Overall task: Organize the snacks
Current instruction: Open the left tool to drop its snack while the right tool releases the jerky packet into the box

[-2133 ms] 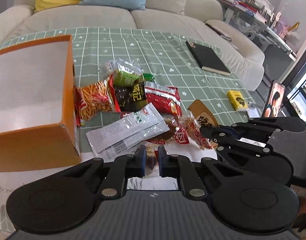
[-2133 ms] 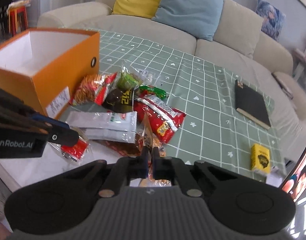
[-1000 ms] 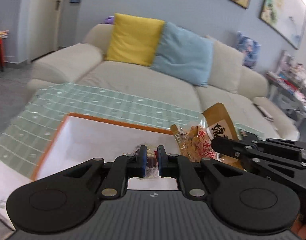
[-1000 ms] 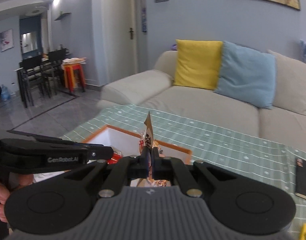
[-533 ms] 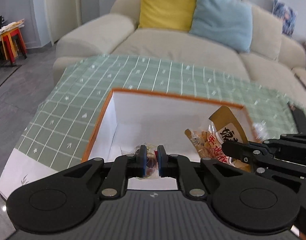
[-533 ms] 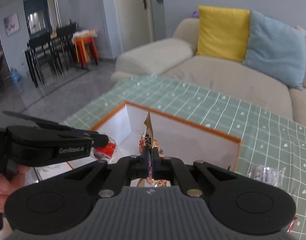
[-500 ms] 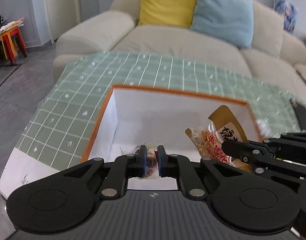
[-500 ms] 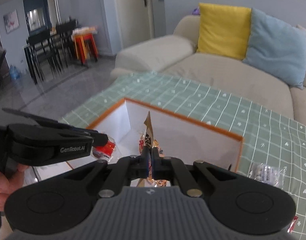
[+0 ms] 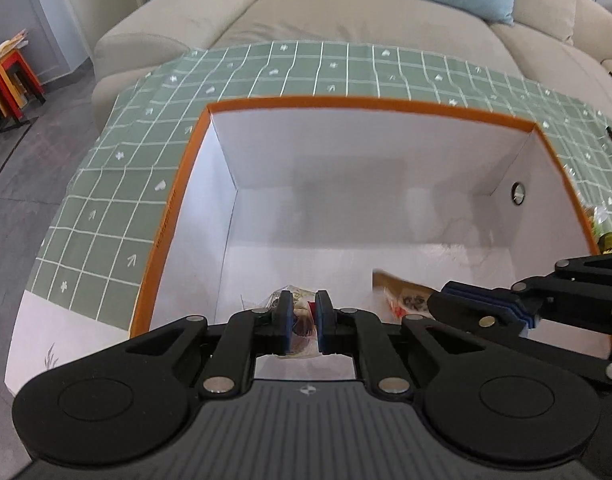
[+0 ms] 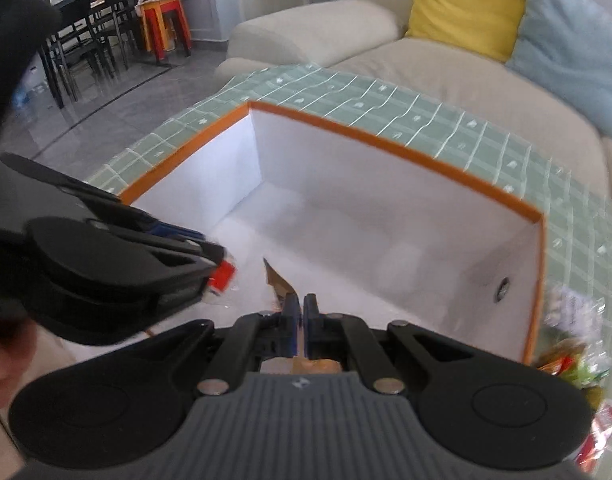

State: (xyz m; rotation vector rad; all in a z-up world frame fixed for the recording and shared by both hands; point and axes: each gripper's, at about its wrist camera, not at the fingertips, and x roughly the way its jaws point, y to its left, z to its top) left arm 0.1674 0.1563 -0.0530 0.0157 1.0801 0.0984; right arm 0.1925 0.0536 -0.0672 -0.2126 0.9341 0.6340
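Note:
An open orange box (image 9: 370, 105) with a white inside stands on the green checked tablecloth; it also shows in the right wrist view (image 10: 390, 140). My left gripper (image 9: 304, 309) is shut on a small clear snack packet (image 9: 302, 318) with red print, held inside the box at its near left. My right gripper (image 10: 300, 312) is shut on a brown and clear snack bag (image 10: 280, 282), also held low inside the box. That bag shows in the left wrist view (image 9: 404, 294), beside the right gripper's fingers (image 9: 478, 312).
More snack packets (image 10: 566, 360) lie on the table right of the box. A beige sofa (image 9: 386, 16) with yellow (image 10: 466, 4) and blue cushions stands behind the table. The tablecloth (image 9: 118, 184) drops off at the left edge. Chairs and stools (image 10: 162, 28) stand far left.
Both grippers have tipped down and dropped into the box with their snacks. The box now fills both views and the brown bag sits lower, near the box floor.

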